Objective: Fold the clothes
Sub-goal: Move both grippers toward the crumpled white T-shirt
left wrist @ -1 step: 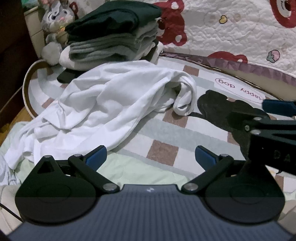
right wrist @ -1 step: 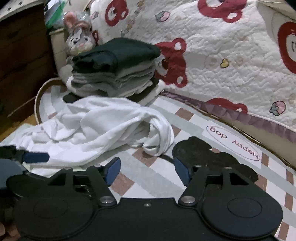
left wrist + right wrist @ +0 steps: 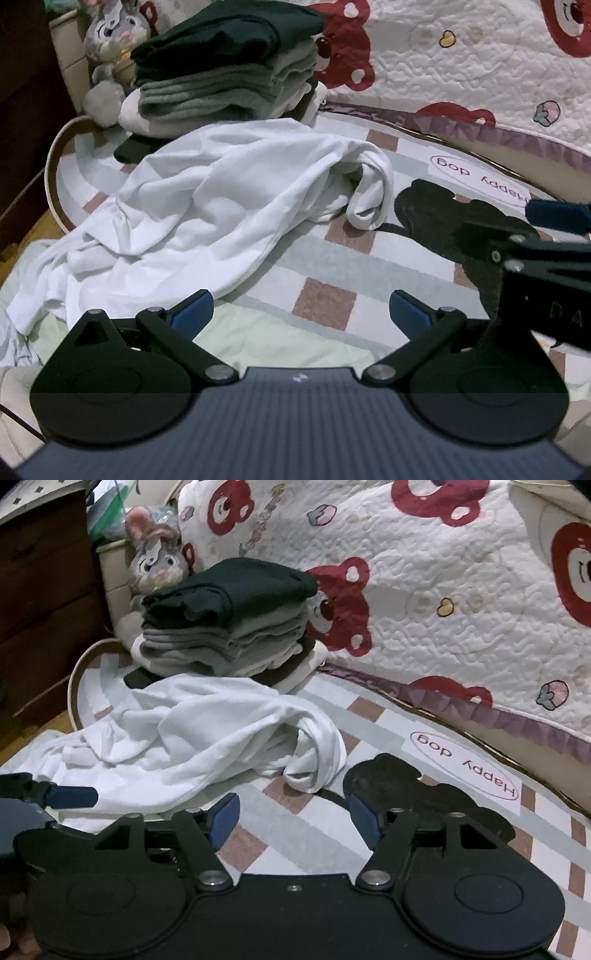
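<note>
Crumpled white cotton garment (image 3: pixel 221 206) lay ahead of the left gripper (image 3: pixel 299 314).
Its blue-tipped jaws stood wide apart, empty.

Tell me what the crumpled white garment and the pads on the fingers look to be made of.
White garment: looks like thin, matte knit, probably cotton jersey; it slumps in soft rounded folds with no shine. Pads on the left gripper fingers: blue with a dull finish, seemingly rubber or soft plastic on black rigid links; the pictures leave it open. The right gripper has the same.
</note>
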{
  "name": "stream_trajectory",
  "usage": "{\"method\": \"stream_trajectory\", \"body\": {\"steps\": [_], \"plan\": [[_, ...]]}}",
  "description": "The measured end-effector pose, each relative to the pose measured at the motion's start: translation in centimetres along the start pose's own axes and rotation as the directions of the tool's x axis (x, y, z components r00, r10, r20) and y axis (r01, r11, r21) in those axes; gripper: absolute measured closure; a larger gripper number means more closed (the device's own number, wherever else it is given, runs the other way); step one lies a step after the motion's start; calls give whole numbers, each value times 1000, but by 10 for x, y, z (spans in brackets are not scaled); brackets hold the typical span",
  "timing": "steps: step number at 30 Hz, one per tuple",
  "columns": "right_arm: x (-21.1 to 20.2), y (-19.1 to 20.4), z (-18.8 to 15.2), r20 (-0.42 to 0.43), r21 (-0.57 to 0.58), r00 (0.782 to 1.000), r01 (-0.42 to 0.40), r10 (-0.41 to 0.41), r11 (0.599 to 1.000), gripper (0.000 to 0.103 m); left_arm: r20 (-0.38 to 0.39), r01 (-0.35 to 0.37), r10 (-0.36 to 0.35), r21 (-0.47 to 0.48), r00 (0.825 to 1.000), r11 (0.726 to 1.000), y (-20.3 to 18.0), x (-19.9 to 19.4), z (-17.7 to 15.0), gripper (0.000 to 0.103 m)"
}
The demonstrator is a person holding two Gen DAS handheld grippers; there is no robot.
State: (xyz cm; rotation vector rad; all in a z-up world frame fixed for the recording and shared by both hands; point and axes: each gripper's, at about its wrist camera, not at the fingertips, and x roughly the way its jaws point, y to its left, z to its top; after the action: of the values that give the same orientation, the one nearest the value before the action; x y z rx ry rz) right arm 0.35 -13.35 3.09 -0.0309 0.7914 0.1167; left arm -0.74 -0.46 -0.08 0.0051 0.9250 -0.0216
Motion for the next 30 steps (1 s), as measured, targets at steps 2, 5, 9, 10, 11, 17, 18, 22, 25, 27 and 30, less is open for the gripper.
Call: {"method": "stream_trajectory", "body": {"steps": [2,5,9,10,11,17,18,22,25,27,30], "plan": [[-1,2,1,21,-21,1000,-1,2,1000,32,9,4,-4,14,1000,1000,-7,-6,-10,0],[-3,5,1,51,-53,999,-3,6,999,31,-14,19,-19,3,1000,1000,-16,-9,-29,0],[-6,9,2,88,-91,996,-4,12,996,30,18,37,-37,-9,999,999,-17,-14,-40,0],[-7,11,2,88,-91,996,-4,12,996,30,16,36,-36,-10,999,999,-17,-14,-39,0],[-5,15,0,87,-88,996,-1,9,996,30,13,35,-35,-11,999,999,-17,-14,-38,0],[-3,12,-3,89,-58,995,-34,39,998,29,15,32,-32,-24,999,999,-14,-15,-39,0],[-3,12,-3,89,-59,995,-32,37,998,29,15,33,-32,-26,999,999,-13,-15,-39,0],[-4,12,-2,86,-60,996,-29,34,998,29,13,36,-36,-27,999,999,-13,-15,-40,0],[-4,10,-1,87,-56,996,-28,33,998,29,12,38,-37,-23,999,999,-14,-16,-41,0],[-5,10,0,90,-54,995,-29,33,998,29,11,38,-37,-20,999,999,-15,-16,-41,0],[-5,10,0,91,-51,995,-30,34,998,29,9,36,-36,-23,999,999,-15,-17,-41,0]]}}
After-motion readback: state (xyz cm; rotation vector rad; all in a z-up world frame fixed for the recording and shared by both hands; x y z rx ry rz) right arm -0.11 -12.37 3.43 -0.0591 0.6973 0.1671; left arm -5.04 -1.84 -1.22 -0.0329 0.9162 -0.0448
